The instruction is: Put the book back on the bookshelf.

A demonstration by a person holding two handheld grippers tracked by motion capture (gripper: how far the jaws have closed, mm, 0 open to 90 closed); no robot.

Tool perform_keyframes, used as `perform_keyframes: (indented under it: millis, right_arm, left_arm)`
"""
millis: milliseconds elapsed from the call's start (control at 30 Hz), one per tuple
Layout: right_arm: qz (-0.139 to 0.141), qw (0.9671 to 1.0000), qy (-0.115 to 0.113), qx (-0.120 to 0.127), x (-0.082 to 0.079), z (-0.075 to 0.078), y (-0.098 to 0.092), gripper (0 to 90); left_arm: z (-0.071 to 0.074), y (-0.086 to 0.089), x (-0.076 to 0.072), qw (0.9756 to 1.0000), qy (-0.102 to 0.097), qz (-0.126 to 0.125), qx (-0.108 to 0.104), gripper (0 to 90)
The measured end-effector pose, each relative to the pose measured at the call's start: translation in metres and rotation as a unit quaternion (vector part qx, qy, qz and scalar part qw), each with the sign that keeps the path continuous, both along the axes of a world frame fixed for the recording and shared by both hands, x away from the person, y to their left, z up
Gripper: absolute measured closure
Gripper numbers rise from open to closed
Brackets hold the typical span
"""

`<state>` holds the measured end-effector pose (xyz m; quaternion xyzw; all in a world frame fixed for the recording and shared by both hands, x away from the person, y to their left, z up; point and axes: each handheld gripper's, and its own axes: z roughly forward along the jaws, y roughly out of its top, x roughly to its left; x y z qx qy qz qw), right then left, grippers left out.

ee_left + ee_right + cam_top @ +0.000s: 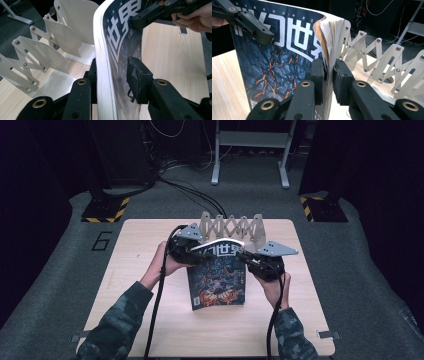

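Note:
A magazine (218, 277) with a dark blue cover, orange cracks and large white characters is held by its top edge over the wooden table (150, 310), its cover bowed. My left gripper (197, 252) is shut on its upper left corner, near the spine. In the left gripper view the pads (136, 75) press both sides of the magazine (117, 42). My right gripper (247, 257) is shut on the upper right corner. In the right gripper view it (328, 80) pinches the page edges of the magazine (277, 57). Whether the lower edge rests on the table I cannot tell.
A white accordion-style file rack (232, 227) stands just behind the magazine at the table's far edge, close to both grippers (382, 60). Beyond the table are cables, a metal stand's legs (250, 172) and black-yellow striped bases (106, 212) on the grey floor.

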<state>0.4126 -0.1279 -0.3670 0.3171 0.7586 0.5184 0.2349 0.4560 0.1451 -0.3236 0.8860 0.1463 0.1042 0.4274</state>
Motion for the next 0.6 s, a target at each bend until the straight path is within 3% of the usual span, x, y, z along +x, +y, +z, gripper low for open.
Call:
perform_keyframes:
  millis: [167, 300, 600]
  right_arm:
    - [0.0, 1.0, 0.0, 0.004, -0.001, -0.001, -0.001, 79.5]
    - [-0.001, 1.0, 0.001, 0.006, -0.001, -0.001, -0.001, 79.3]
    - [-0.005, 0.9997, 0.008, 0.022, 0.0, -0.004, -0.011, 72.1]
  left_arm:
    - [0.003, -0.006, 0.004, 0.9999, 0.002, -0.001, 0.01, 66.1]
    - [0.006, -0.009, 0.004, 0.9997, -0.004, 0.002, 0.023, 72.5]
    - [0.007, -0.013, -0.004, 0.9994, -0.017, -0.027, 0.015, 78.1]
